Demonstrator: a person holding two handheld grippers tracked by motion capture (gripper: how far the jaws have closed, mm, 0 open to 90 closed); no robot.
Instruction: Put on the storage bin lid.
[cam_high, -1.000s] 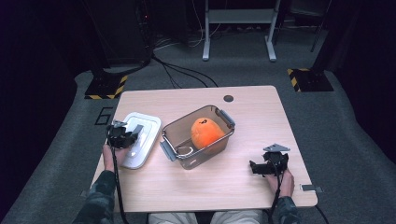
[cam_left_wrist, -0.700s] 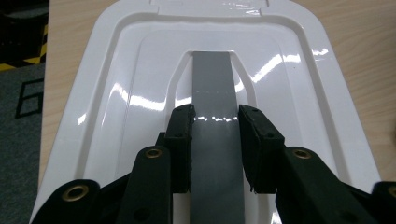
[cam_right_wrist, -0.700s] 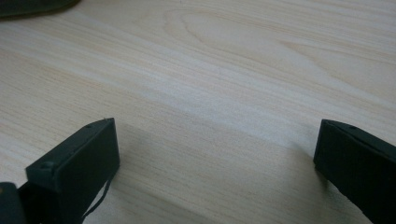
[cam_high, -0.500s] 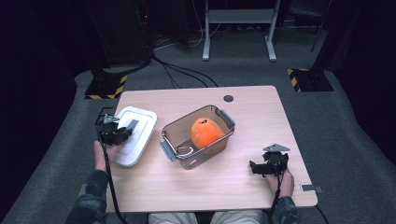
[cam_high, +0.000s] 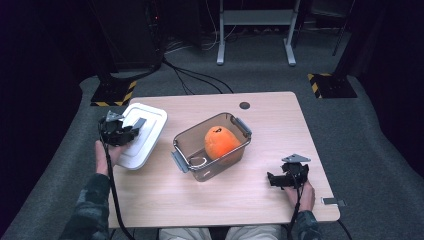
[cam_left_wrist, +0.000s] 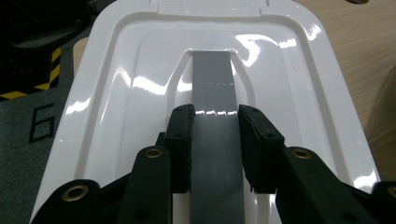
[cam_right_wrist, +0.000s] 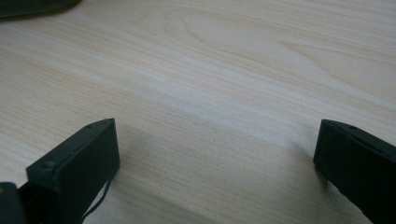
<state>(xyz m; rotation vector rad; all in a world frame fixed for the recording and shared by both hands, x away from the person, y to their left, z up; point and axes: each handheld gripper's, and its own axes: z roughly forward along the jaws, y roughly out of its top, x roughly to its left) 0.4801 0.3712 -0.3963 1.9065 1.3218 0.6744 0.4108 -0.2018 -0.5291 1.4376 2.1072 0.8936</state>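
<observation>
Since the earlier frames the left gripper (cam_high: 121, 133) has lifted the white lid (cam_high: 141, 134) off the table and carried it outward, so it now hangs tilted past the table's (cam_high: 260, 145) left edge, well apart from the clear container (cam_high: 212, 145). In the left gripper view the jaws are clamped on the grey handle strip (cam_left_wrist: 213, 93) along the lid's middle; the near end of the lid is cut off behind the jaws. The container stands open at the table's centre with an orange fruit (cam_high: 221, 142) inside, and a small ring-like thing (cam_high: 198, 161) beside it that is hard to make out, possibly a fitting. The right gripper (cam_high: 285, 179) rests near the table's right front, its jaws spread wide over bare wood.
</observation>
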